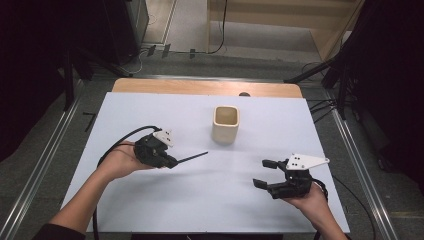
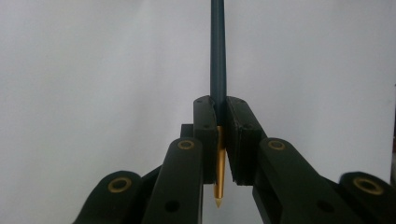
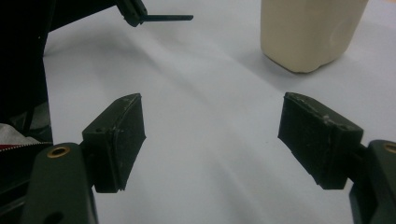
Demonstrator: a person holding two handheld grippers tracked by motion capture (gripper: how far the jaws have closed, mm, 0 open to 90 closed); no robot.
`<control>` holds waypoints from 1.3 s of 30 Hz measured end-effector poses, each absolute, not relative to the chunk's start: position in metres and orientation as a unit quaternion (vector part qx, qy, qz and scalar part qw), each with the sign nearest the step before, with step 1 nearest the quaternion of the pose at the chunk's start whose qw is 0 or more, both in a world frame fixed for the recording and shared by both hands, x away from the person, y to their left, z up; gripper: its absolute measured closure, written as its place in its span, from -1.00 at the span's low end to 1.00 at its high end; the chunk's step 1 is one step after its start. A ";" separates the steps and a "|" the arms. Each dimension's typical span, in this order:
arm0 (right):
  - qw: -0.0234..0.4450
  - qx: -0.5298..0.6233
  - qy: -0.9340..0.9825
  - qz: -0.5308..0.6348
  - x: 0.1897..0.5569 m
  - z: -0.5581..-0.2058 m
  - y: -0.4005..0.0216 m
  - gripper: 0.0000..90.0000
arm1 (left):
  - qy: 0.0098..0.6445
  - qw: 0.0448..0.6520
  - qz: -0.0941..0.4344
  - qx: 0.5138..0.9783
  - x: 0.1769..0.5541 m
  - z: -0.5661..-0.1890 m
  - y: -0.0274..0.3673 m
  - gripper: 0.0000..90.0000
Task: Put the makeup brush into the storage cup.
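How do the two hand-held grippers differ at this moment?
The left hand-held gripper is shut on a dark pen, its gold tip pointing back between the jaws; the right hand-held gripper is open, with nothing between its pads. The left one points toward the cream cup; the right one points left across the white table. Both are black and carried in a hand above the table.

A white sheet (image 1: 210, 195) covers the table, and a strip of bare wooden tabletop (image 1: 205, 87) shows along its far edge. A cream square-sided cup (image 1: 226, 124) stands upright on the sheet, right of centre and toward the far side. Metal rails (image 1: 42, 160) run along the left and right of the table. Beyond it, black cables (image 1: 220, 30) trail over grey floor beside a light wooden cabinet (image 1: 320, 20).
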State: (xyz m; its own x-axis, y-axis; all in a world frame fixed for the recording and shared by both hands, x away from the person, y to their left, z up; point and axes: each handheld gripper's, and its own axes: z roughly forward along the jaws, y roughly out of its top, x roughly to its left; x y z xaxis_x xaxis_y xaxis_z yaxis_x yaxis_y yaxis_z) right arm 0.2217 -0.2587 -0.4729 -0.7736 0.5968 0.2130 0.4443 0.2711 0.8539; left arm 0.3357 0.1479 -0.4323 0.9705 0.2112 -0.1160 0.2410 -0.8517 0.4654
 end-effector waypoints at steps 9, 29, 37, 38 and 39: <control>0.072 0.313 0.800 0.507 0.223 -0.472 -0.254 -0.47 | 0.109 0.269 -0.037 0.956 0.321 -0.429 0.142 0.87; 0.054 0.278 0.821 0.496 0.233 -0.471 -0.236 -0.58 | 0.074 0.281 -0.054 0.955 0.300 -0.431 0.126 0.87; 0.050 0.266 0.825 0.496 0.238 -0.469 -0.230 -0.57 | 0.063 0.277 -0.052 0.957 0.295 -0.429 0.120 0.87; 0.050 0.263 0.826 0.495 0.239 -0.469 -0.228 -0.57 | 0.063 0.278 -0.053 0.957 0.294 -0.429 0.120 0.87; 0.050 0.261 0.828 0.494 0.240 -0.468 -0.227 -0.57 | 0.063 0.277 -0.050 0.957 0.294 -0.429 0.119 0.87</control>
